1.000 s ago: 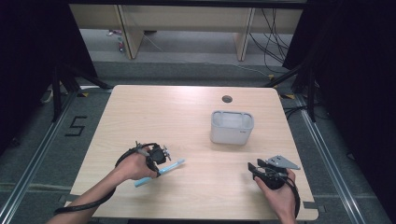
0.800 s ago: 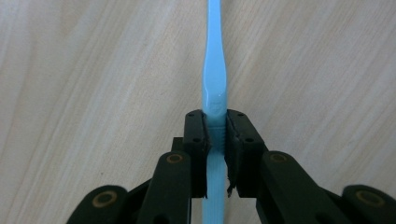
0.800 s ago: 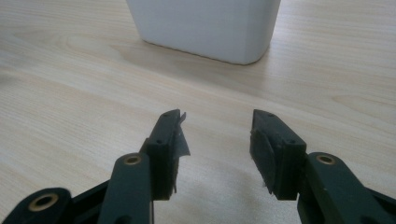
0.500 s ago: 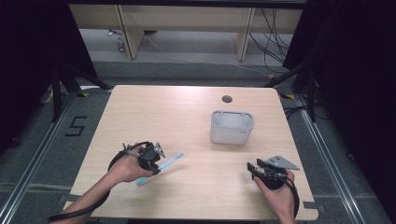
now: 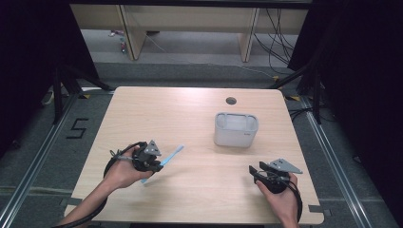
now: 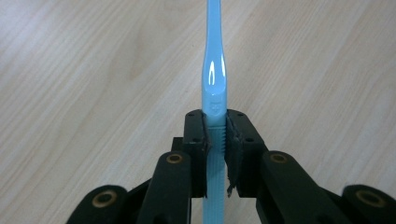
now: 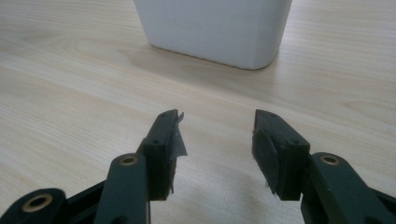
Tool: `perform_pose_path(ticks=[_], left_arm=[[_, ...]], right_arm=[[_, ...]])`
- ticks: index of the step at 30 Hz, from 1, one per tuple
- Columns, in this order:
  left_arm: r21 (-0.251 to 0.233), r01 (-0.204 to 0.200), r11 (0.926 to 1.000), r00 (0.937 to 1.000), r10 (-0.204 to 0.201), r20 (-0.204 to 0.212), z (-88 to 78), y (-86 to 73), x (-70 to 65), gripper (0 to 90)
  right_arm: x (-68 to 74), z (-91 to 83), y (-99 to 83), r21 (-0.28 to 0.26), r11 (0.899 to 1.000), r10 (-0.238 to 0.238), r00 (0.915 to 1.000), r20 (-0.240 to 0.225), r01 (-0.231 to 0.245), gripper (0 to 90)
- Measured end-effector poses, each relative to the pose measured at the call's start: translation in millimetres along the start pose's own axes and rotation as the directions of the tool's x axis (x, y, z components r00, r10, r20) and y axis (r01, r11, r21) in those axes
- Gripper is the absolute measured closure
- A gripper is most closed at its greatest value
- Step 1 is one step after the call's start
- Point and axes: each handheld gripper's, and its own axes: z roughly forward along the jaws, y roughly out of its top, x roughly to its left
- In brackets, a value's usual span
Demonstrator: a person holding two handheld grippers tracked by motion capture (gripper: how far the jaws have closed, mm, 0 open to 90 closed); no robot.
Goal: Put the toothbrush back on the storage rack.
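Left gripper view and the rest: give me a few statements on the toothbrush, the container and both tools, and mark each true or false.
1. The left tool is shut on the blue toothbrush. True.
2. The right tool holds the toothbrush. False: its jaws are apart with nothing between them, and have just been opening.
3. The white container stands upright on the table. True.
4. The toothbrush is inside the container. False: it is at the left tool, well apart from the container.
5. The right tool faces the container. True.
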Motion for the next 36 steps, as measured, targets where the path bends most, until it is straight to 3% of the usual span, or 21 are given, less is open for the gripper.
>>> perform_pose_path(ticks=[1, 5, 6, 7, 12, 13, 17, 18, 24, 25, 27, 31, 34, 36], left_arm=[[-0.037, 0.006, 0.9993, 0.9999, -0.006, -0.014, -0.2, -1.5, -0.7, 78.6], [-0.050, 0.010, 0.9987, 0.9999, -0.010, -0.006, -2.6, -2.3, 0.2, 78.6], [-0.060, 0.012, 0.9982, 0.9999, -0.012, -0.008, -3.2, -2.6, 0.7, 78.6], [-0.075, 0.019, 0.9970, 0.9997, -0.020, -0.017, -3.5, -3.7, 0.6, 78.6], [-0.106, 0.028, 0.9940, 0.9994, -0.030, -0.018, -4.7, -5.6, 2.6, 78.6], [-0.126, 0.036, 0.9914, 0.9990, -0.039, -0.021, -4.2, -6.3, 2.6, 78.6], [-0.169, 0.050, 0.9843, 0.9978, -0.057, -0.033, -5.0, -8.9, 3.5, 78.6], [-0.169, 0.044, 0.9846, 0.9980, -0.051, -0.037, -5.6, -9.3, 4.4, 78.6], [-0.210, 0.058, 0.9759, 0.9966, -0.069, -0.044, -7.9, -11.4, 5.7, 78.6], [-0.218, 0.059, 0.9741, 0.9963, -0.071, -0.047, -8.3, -11.7, 5.9, 78.6], [-0.228, 0.060, 0.9719, 0.9958, -0.074, -0.054, -8.6, -12.5, 6.3, 78.6], [-0.280, 0.076, 0.9570, 0.9943, -0.094, -0.051, -9.2, -14.6, 6.4, 78.6], [-0.322, 0.080, 0.9434, 0.9927, -0.105, -0.060, -10.4, -16.3, 6.6, 78.6], [-0.357, 0.082, 0.9303, 0.9918, -0.111, -0.062, -10.7, -17.9, 6.8, 78.6]], right_arm=[[0.1, 1.0, -0.4, -0.010, 1.000, -0.004, 1.0000, -0.004, 0.004, 51.9], [1.1, 2.0, -0.8, -0.016, 1.000, -0.002, 1.0000, -0.007, 0.002, 51.6], [3.1, 2.6, -1.4, -0.013, 1.000, 0.022, 0.9997, -0.007, -0.022, 51.4], [0.5, 0.4, -0.4, -0.001, 1.000, -0.019, 0.9997, 0.013, 0.019, 51.3], [1.2, 0.4, -0.2, -0.002, 1.000, -0.023, 0.9996, 0.014, 0.023, 50.7], [4.0, 0.3, -0.5, 0.008, 1.000, 0.013, 0.9999, 0.004, -0.013, 50.6], [5.0, 2.3, -1.0, -0.007, 1.000, 0.019, 0.9998, -0.006, -0.019, 50.1], [6.2, 1.5, -0.9, 0.009, 0.999, 0.034, 0.9994, -0.008, -0.034, 50.0], [7.3, 1.1, -1.3, 0.017, 0.999, 0.035, 0.9994, 0.006, -0.035, 49.5], [3.9, 2.4, -0.9, 0.000, 1.000, -0.009, 1.0000, 0.004, 0.009, 49.5], [4.5, 1.5, -0.5, 0.012, 1.000, -0.004, 1.0000, 0.006, 0.004, 49.4], [3.0, 1.8, -0.3, -0.007, 0.999, -0.039, 0.9992, 0.013, 0.039, 49.0], [5.5, 1.3, -0.6, -0.005, 1.000, -0.016, 0.9999, 0.007, 0.016, 48.9], [4.1, 1.7, -0.4, -0.014, 0.999, -0.037, 0.9993, 0.010, 0.037, 48.9]])
